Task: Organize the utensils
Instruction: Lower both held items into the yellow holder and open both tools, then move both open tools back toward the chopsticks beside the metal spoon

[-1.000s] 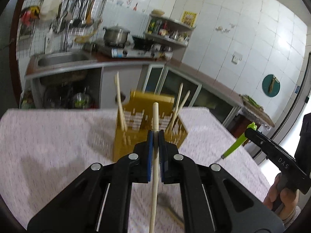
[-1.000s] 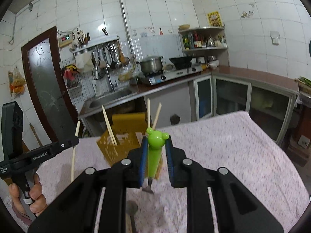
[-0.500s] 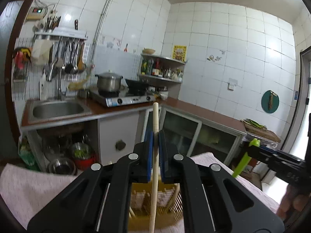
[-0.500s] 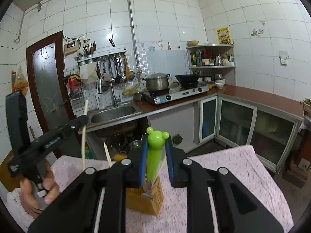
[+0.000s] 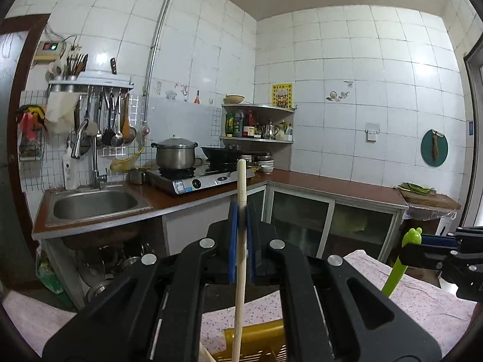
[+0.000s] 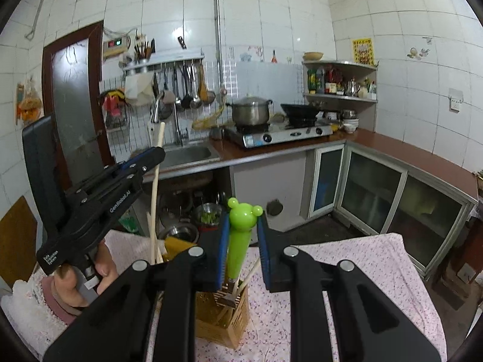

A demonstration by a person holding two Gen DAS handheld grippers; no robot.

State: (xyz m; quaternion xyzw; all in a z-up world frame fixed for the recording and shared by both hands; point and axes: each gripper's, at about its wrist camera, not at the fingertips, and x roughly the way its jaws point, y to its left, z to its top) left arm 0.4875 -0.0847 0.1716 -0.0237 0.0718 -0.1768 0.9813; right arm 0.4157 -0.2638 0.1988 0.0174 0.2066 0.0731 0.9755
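The job is partly done. The yellow holder point(image 6: 223, 316) stands on the table with the pink flowered cloth point(image 6: 347, 271), and some wooden chopsticks point(image 6: 154, 241) already stand in it. How many, I cannot tell, because the grippers hide part of it.

2 things are not in yet. The left gripper point(image 5: 241, 229) has its jaws squeezed tight on 1 long wooden chopstick point(image 5: 240, 241). The stick stands almost straight up, and its low end hangs just over the holder's rim. The right gripper point(image 6: 243, 241) has its jaws closed a little way around the green bear-head utensil point(image 6: 240, 235). The blue pads press its green handle on both sides. Its metal end points down at the top of the holder, right at the rim or just inside; I cannot tell which.

I think both things only need to go down into the holder and be let go. If more things wait on the table, they are hidden.

The holder has little slots in its sides and looks open at the top.
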